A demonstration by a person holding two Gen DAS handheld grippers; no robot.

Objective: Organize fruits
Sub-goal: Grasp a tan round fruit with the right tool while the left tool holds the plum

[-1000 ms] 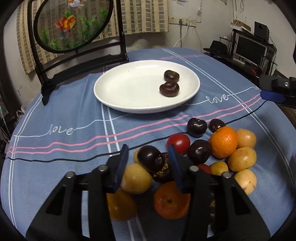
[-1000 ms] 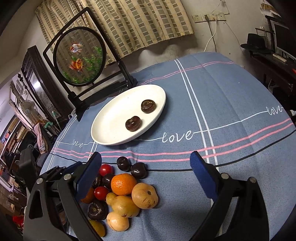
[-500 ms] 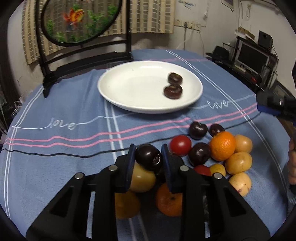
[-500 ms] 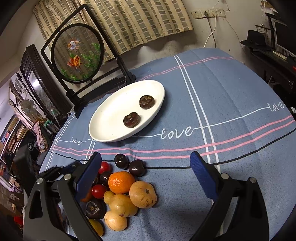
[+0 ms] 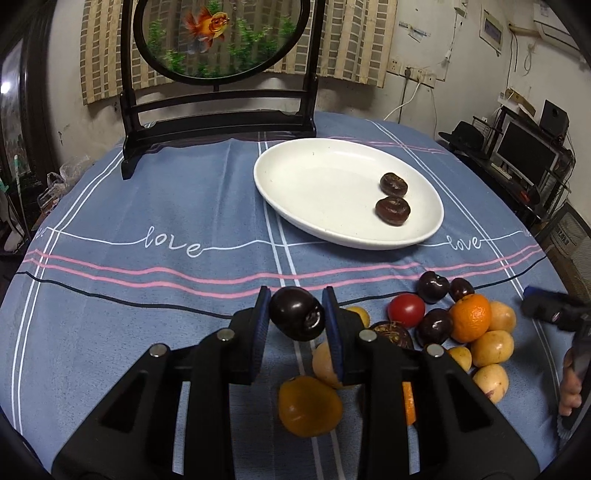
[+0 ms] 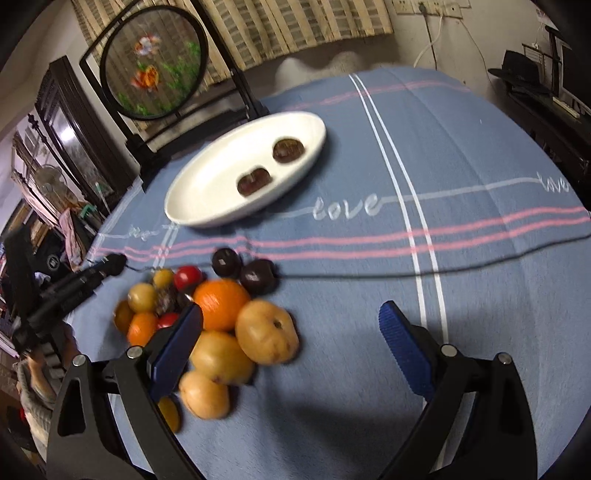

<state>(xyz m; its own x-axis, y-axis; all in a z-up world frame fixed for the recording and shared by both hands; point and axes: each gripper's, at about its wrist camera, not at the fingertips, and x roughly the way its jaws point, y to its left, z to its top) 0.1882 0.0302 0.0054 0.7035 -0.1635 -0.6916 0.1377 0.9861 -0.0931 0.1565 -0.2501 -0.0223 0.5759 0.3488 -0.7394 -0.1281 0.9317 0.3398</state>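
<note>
Lifted off the pile since one second ago, the dark glossy round plum (image 5: 296, 318) now sits above the blue cloth, and the pads of the left gripper (image 5: 296, 325), which then stood apart on both sides of it, are now pressed on it from left and right. This gripper has also swung away from the fruit heap, so that the heap lies to its lower right and the plum hangs over the pink stripes of the blue checked tablecloth (image 5: 147, 206).

The white oval ceramic plate (image 5: 306, 184) stands farther back on the cloth, and two dark brown wrinkled fruits (image 5: 393, 210) lie near its right side, close together but not touching. Behind the plate stands a black wooden frame with a round goldfish picture (image 5: 221, 33).

The right gripper (image 6: 291, 332) has come lower toward the heap than before. Its blue pads are wide apart and nothing is between them. Its left pad is in front of the bright orange mandarin (image 6: 221, 303), and a pale yellow-brown round fruit (image 6: 266, 331) lies just beside that mandarin. Two more dark plums (image 6: 242, 268) rest at the far edge of the heap, touching each other, and a small red tomato (image 6: 187, 277) is to their left. The right-wrist view is a little blurred.
</note>
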